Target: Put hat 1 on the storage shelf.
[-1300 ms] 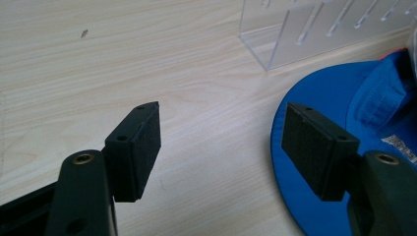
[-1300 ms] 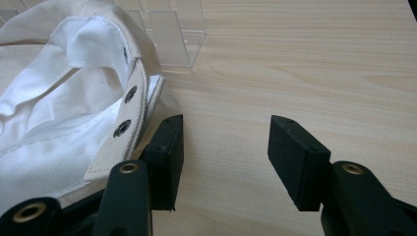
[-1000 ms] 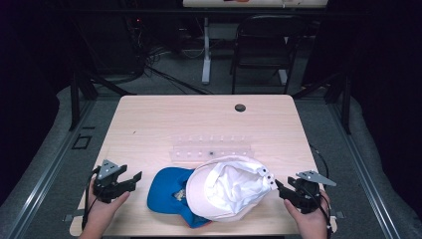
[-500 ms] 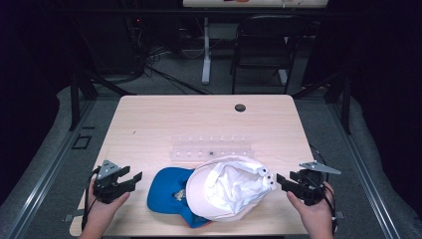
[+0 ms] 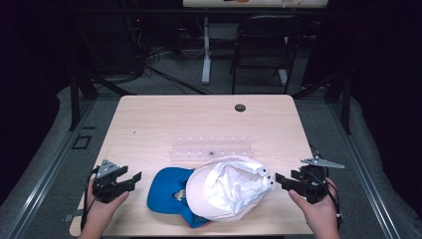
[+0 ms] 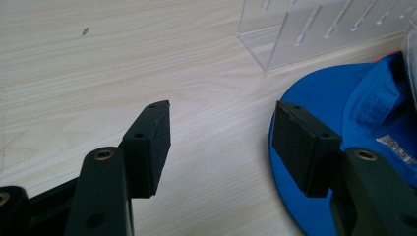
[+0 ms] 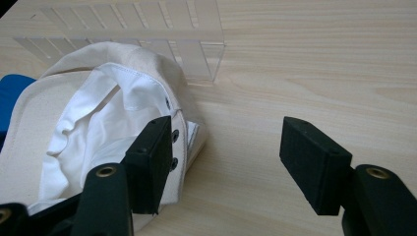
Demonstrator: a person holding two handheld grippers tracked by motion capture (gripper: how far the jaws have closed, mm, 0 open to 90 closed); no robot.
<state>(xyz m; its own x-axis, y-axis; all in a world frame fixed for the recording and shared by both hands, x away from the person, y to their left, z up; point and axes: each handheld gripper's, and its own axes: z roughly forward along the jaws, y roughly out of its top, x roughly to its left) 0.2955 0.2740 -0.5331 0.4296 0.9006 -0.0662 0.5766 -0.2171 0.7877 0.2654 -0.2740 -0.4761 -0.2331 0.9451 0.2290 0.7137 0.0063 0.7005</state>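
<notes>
I am holding both tools wide and empty, jaws just opening, right tool [image 5: 281, 181] beside the white cap [image 5: 226, 188] overlapping the blue cap [image 5: 166, 186] near my left tool [image 5: 130, 180], risking dragging both.

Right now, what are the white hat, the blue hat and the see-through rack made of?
White hat: seems woven cotton, matte, wrinkled lining, stitched seams. Blue hat: looks like soft matte cloth that creases. Rack: probably clear hard plastic, maybe acrylic; the wood grain shows through its glossy slotted walls.
</notes>
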